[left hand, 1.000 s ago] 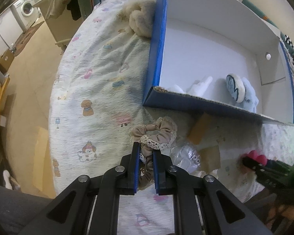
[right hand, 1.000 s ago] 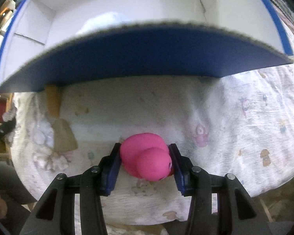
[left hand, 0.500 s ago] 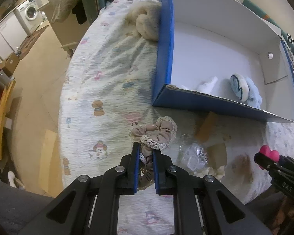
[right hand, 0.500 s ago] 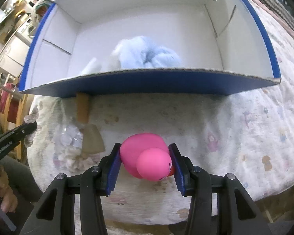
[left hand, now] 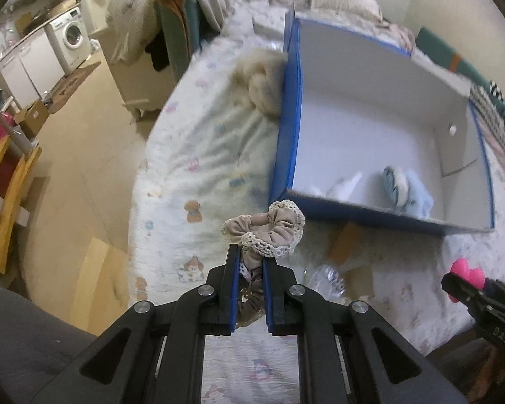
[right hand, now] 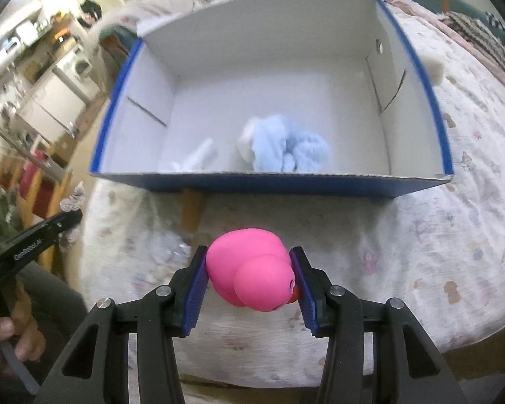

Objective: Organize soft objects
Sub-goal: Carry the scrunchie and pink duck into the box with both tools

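Note:
My left gripper (left hand: 249,252) is shut on a beige lace-trimmed scrunchie (left hand: 269,227) and holds it above the bed, near the blue box's (left hand: 288,118) front left corner. My right gripper (right hand: 250,262) is shut on a pink rubber duck (right hand: 249,269), held above the bed in front of the box (right hand: 252,181); it also shows at the right of the left wrist view (left hand: 464,271). Inside the box lie a light blue plush (right hand: 286,149) and a white soft item (right hand: 193,161).
A cream fluffy item (left hand: 264,87) lies on the bed against the box's left wall. A crinkled clear bag (left hand: 326,277) and brown cardboard pieces (right hand: 192,207) lie in front of the box. The bed edge drops to the floor at left.
Both grippers have risen and pulled back with their objects, so the box interior is now seen from above. The grips have not changed.

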